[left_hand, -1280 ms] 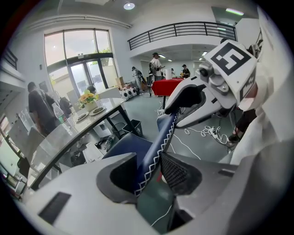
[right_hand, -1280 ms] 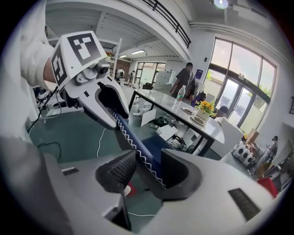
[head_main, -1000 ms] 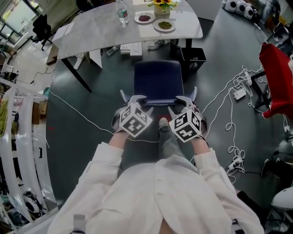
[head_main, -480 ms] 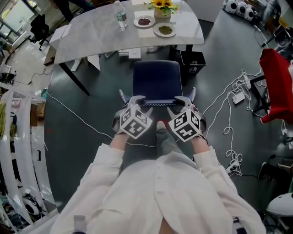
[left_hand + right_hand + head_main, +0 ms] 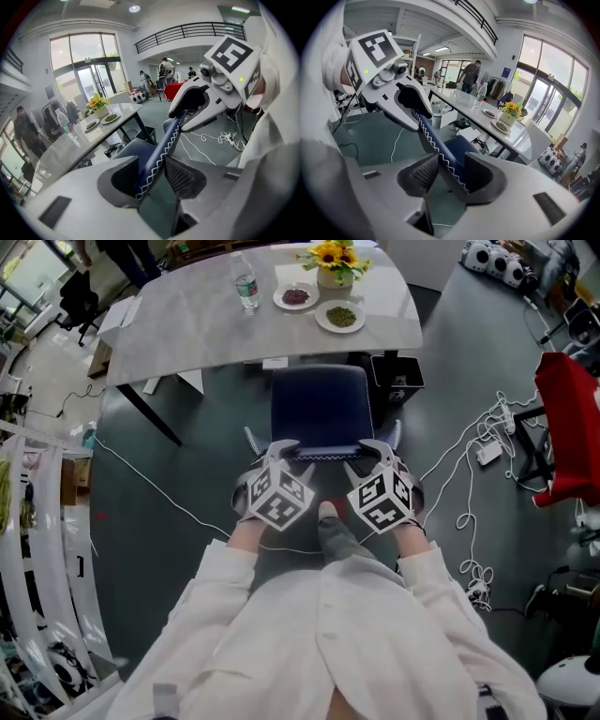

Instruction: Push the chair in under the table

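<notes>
A dark blue chair [image 5: 322, 404] faces the grey table [image 5: 187, 324]; its seat's far edge sits right at the table's near edge. Both grippers hold the top of its backrest [image 5: 161, 145], which has white zigzag stitching. My left gripper [image 5: 270, 444] straddles the left part of that edge, with the backrest filling the gap between its jaws [image 5: 150, 176]. On the right part, my right gripper [image 5: 380, 442] closes on the backrest [image 5: 433, 136] the same way [image 5: 450, 176]. Most of the backrest is hidden under the marker cubes in the head view.
On the table stand a water bottle [image 5: 245, 282], a sunflower vase [image 5: 335, 259] and two small plates [image 5: 295, 296] [image 5: 341, 317]. A black bin [image 5: 398, 371] stands beside the chair under the table's right end. Cables [image 5: 469, 456] and a red chair [image 5: 567, 427] lie at the right.
The chair and both grippers have moved together toward the table; the seat's far edge, clear of the tabletop a second ago, now meets the table's near edge. The grips look unchanged.
</notes>
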{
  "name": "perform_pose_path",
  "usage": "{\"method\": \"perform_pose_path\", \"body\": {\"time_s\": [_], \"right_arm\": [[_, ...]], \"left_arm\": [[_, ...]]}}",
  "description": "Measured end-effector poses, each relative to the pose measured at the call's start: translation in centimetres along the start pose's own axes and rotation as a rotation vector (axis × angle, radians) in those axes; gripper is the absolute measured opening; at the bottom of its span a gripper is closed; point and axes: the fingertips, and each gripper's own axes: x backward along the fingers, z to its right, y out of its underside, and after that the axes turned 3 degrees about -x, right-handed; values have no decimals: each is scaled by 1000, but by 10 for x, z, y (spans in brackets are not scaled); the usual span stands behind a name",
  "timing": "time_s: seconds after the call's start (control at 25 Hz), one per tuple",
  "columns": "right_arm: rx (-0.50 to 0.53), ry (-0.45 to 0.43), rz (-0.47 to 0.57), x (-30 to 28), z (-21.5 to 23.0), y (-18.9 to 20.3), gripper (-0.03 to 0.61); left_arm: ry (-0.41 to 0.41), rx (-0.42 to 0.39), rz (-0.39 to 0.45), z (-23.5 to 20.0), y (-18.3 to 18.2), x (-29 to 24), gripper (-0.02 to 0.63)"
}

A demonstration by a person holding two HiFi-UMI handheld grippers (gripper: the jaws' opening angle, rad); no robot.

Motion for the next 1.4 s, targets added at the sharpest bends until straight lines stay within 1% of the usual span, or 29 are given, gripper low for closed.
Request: {"method": "perform_pose_path", "body": {"time_s": [0.48,0.76,1.12,1.24,1.4], "right_arm": [[14,-24,14,-44,51,-26,170],[30,-20,25,-66,84,-35,170],[24,-18,28,-95,125,-52,172],[25,-21,25,-102,138,-55,175],[27,-11,25,-109,156,-58,178]], "left_arm": [[-9,26,-9,-61,-18,-37,184],[-20,33,-9,-88,-33,-60,184],[-40,48,-8,-130,-50,-88,185],[-34,50,-9,-139,-57,-96,185],[-49,48,-2,-149,-67,-106,184]]}}
